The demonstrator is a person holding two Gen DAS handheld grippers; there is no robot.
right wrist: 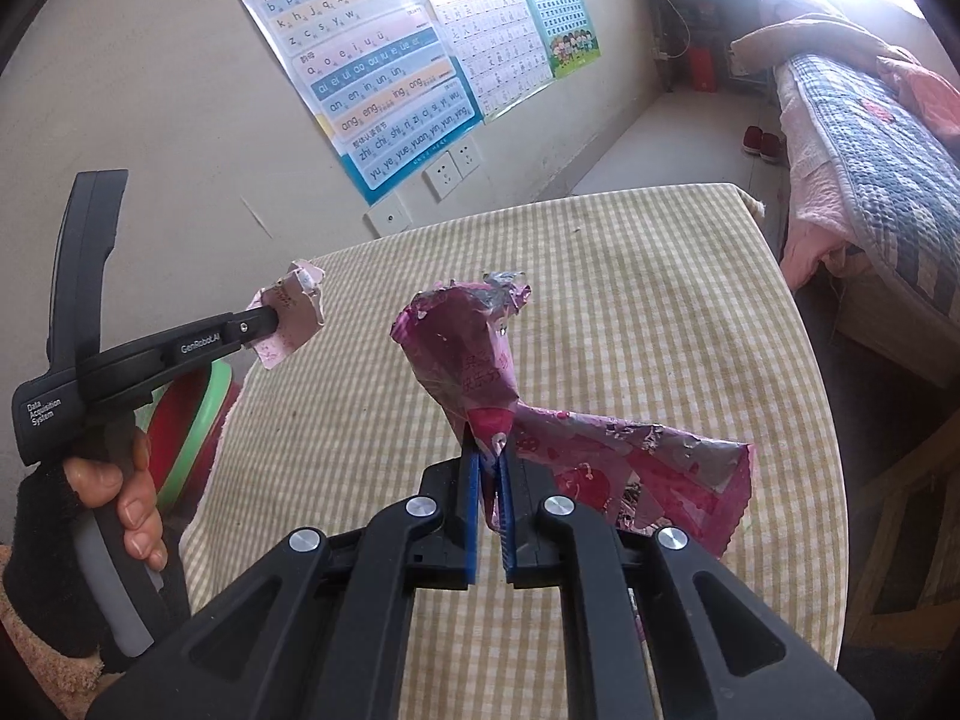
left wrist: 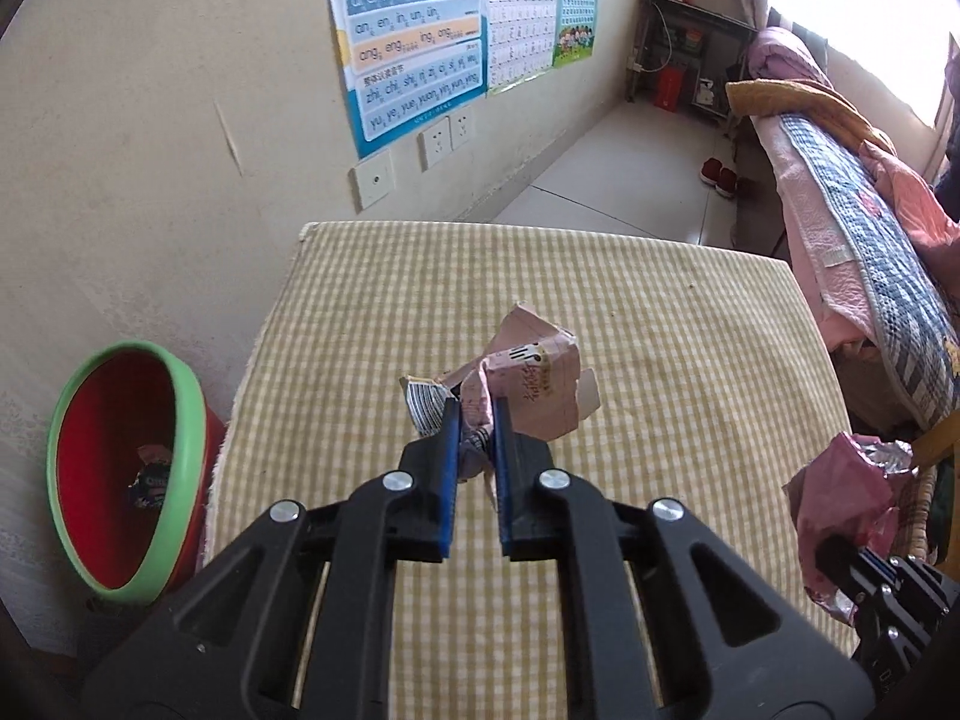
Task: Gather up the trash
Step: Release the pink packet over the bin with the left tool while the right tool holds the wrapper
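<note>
My left gripper [left wrist: 477, 414] is shut on a crumpled pale pink carton [left wrist: 528, 384] and holds it above the checked table [left wrist: 690, 360]. It also shows in the right wrist view [right wrist: 267, 321] with the carton [right wrist: 291, 324]. My right gripper [right wrist: 489, 450] is shut on a crumpled magenta foil wrapper [right wrist: 474, 354], held above the table [right wrist: 660, 300]. The wrapper also shows at the right edge of the left wrist view [left wrist: 840, 498]. A red bin with a green rim [left wrist: 126, 480] stands left of the table, with a wrapper inside [left wrist: 150, 480].
A wall with posters [left wrist: 414, 42] and sockets [left wrist: 444, 138] is behind the table. A bed with quilts [left wrist: 870, 252] lies to the right. Red shoes [left wrist: 720, 177] are on the floor. A wooden chair [right wrist: 900, 540] stands at the table's right.
</note>
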